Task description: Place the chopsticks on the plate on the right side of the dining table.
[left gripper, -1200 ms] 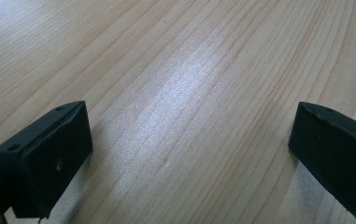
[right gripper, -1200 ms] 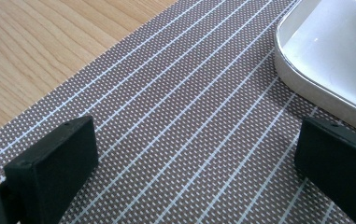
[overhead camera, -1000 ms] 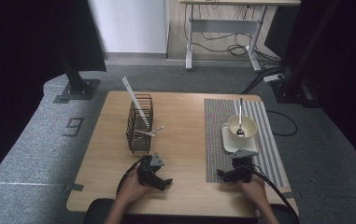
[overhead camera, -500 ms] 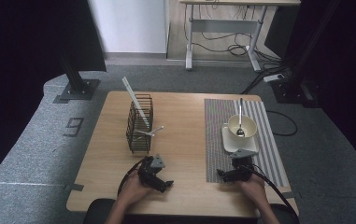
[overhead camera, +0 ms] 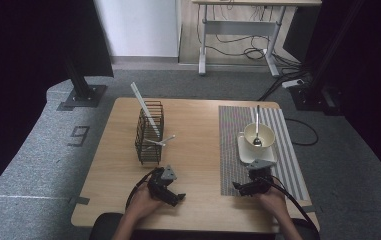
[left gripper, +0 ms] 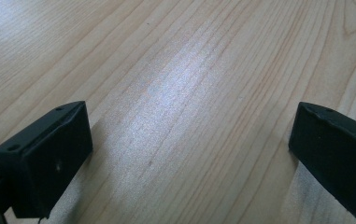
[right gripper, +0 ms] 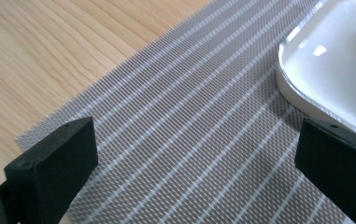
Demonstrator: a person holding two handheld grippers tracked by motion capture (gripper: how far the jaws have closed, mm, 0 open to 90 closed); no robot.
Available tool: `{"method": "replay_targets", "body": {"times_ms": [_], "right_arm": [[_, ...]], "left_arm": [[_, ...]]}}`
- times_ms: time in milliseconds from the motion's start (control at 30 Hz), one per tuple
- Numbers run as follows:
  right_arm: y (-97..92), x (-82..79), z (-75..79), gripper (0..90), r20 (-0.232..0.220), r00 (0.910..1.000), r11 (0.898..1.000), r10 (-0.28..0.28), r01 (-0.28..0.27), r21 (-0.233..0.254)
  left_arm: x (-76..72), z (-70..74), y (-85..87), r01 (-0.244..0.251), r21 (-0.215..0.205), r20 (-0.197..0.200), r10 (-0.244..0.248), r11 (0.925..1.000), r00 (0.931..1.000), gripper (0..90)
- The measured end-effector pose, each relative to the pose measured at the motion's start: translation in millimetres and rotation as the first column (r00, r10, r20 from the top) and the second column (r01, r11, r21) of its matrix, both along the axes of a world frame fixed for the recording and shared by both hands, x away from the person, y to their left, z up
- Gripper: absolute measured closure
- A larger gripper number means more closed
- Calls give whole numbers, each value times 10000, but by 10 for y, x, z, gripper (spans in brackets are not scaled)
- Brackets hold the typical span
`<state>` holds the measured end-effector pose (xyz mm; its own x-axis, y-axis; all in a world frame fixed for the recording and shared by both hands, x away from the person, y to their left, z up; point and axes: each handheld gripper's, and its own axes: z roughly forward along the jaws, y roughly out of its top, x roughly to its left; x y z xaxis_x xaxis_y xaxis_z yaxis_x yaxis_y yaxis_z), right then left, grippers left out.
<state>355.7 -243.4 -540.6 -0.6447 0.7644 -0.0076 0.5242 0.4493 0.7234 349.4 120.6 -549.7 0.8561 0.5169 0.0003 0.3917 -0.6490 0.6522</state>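
1. Left gripper (overhead camera: 169, 192) rests on the wooden surface (overhead camera: 198, 125) just in front of the wire rack (overhead camera: 149, 132), jaws spread wide, nothing held; likely parked.
2. Right gripper (overhead camera: 250, 186) sits on the striped placemat (overhead camera: 230, 150), jaws apart and empty, just in front of the white plate (overhead camera: 244, 152).
3. Bowl (overhead camera: 259, 134) with spoon (overhead camera: 257, 125) sits on that plate, right of the rack; probably the closest thing to reach for.

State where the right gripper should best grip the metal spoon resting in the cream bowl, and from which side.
Probably the upper handle of the metal spoon, approached from above. Its head sits inside the cream bowl, while the thin handle slants out over the far rim, free of anything. The right gripper is open, near the placemat's front.
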Motion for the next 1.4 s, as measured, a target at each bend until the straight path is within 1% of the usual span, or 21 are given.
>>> {"method": "replay_targets", "body": {"times_ms": [33, 133, 167, 233, 333, 400, 467, 500, 533, 633, 733, 833, 900, 933, 967, 1000, 1067, 1200, 1233, 1333, 1400], "right_arm": [[0, 0, 0, 0, 0, 10000, 10000, 0, 0, 0], [24, 0, 54, 0, 67, 9997, 9994, 240, -241, 263], [45, 4, 95, 0, 47, 9994, 9989, 339, -341, 318], [58, 8, 116, 0, -52, 9994, 9990, 348, -347, 298], [110, 24, 177, 0, -254, 9980, 9980, 573, -565, 295], [156, 24, 224, 0, -185, 9970, 9968, 755, -749, 281], [230, 35, 301, 0, -41, 9945, 9936, 1045, -1043, 428], [230, 35, 301, 0, -41, 9945, 9936, 1045, -1043, 428], [288, 54, 367, 0, 112, 9921, 9907, 1253, -1257, 512], [332, 78, 420, 0, 234, 9896, 9875, 1418, -1430, 656], [428, 123, 518, 0, 196, 9868, 9829, 1608, -1619, 880], [537, 156, 593, 0, 156, 9824, 9784, 1863, -1870, 884], [598, 181, 630, 0, 31, 9808, 9765, 1950, -1944, 926], [626, 195, 649, 0, 50, 9787, 9732, 2050, -2044, 1055], [660, 216, 676, 0, -45, 9774, 9703, 2115, -2094, 1210], [688, 233, 699, 0, -130, 9768, 9699, 2137, -2105, 1224], [762, 268, 768, 0, 48, 9731, 9675, 2304, -2296, 1064], [825, 293, 825, 0, 165, 9710, 9663, 2386, -2391, 955], [858, 304, 848, 0, 185, 9704, 9668, 2409, -2416, 833], [923, 323, 897, 0, 317, 9637, 9612, 2650, -2667, 708], [979, 341, 934, 0, 377, 9615, 9595, 2722, -2742, 646]], "left_arm": [[0, 0, 0, 0, 0, 0, 0, 10000, 10000, 0], [2, 1, -2, 5, 11, 1, -5, 10000, 10000, 0], [3, 1, -2, 9, 13, 2, -9, 10000, 10000, 0], [3, 1, -3, 7, 14, 6, -7, 10000, 10000, 0], [3, 1, -3, 8, 13, 2, -8, 10000, 10000, 0], [3, 1, -3, 10, 16, 4, -10, 10000, 10000, 0], [2, 1, -3, 3, 10, 0, -3, 10000, 10000, 0], [3, 0, -3, 5, 4, 16, -5, 10000, 10000, 0], [3, 0, -3, 7, 8, 13, -7, 10000, 10000, 0], [3, 0, -3, 7, 9, 15, -7, 10000, 10000, 0], [4, 1, -2, 22, 22, 15, -22, 10000, 10000, 0], [6, 0, -6, 6, 7, 28, -6, 10000, 10000, 0], [5, 1, -8, -6, -2, 7, 6, 10000, 10000, 0], [6, 1, -8, 0, 7, 21, 0, 10000, 10000, 0], [6, 1, -8, -2, 7, 19, 2, 10000, 10000, 0], [7, 2, -8, 3, 11, 12, -3, 10000, 10000, 0], [7, 1, -9, 3, -2, 8, -3, 10000, 10000, 0], [9, 1, -13, 14, 0, 4, -14, 10000, 10000, 0], [9, 1, -13, 18, 0, 7, -18, 10000, 10000, 0], [9, 1, -15, 15, 0, 10, -15, 10000, 10000, 0], [10, 1, -15, 18, 2, 6, -18, 10000, 10000, 0]]}}
